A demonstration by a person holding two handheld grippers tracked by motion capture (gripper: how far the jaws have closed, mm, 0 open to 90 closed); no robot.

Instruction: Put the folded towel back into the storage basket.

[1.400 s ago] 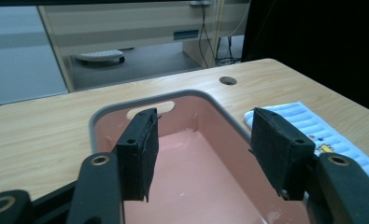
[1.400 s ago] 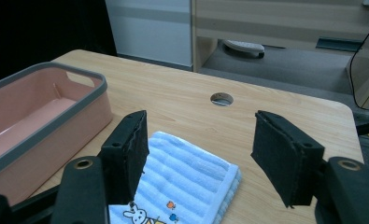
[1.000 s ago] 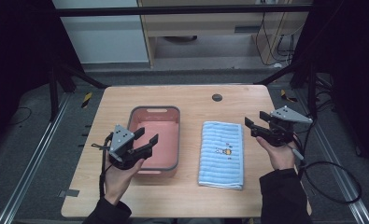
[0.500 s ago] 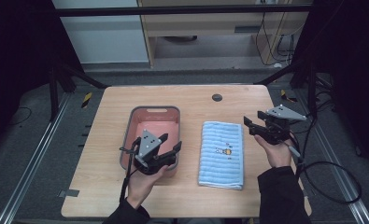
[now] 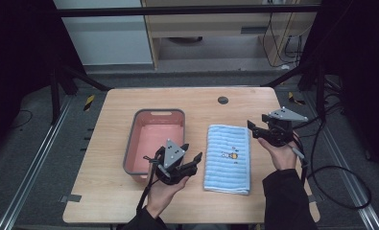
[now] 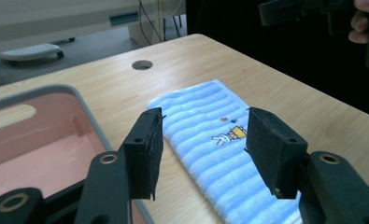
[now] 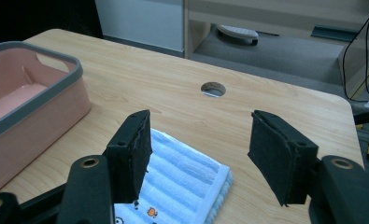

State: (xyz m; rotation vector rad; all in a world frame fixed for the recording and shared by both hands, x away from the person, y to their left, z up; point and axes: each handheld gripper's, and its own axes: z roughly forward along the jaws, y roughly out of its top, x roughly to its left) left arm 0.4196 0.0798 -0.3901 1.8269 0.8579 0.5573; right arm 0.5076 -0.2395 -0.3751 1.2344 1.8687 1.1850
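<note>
The folded blue striped towel (image 5: 228, 158) lies flat on the table (image 5: 105, 124) just right of the pink basin (image 5: 154, 143). It looks soft, light and floppy, so I judge a pinch at its corners best. My left claw (image 5: 189, 165) hangs at the towel's near left edge, jaws apart and empty; my right claw (image 5: 256, 129) waits at its far right corner, likewise apart. The wood is smooth, the room beyond dim.

Materials. Towel (image 5: 228, 158): soft ribbed cloth, blue-striped, matt. Bin (image 5: 172, 116): smooth pink plastic w/ grey rim, slight sheen. Table (image 5: 196, 98): light wood grain, matt. My left gripper (image 6: 203, 151) pads: black, rough-textured; arms matt plastic.
</note>
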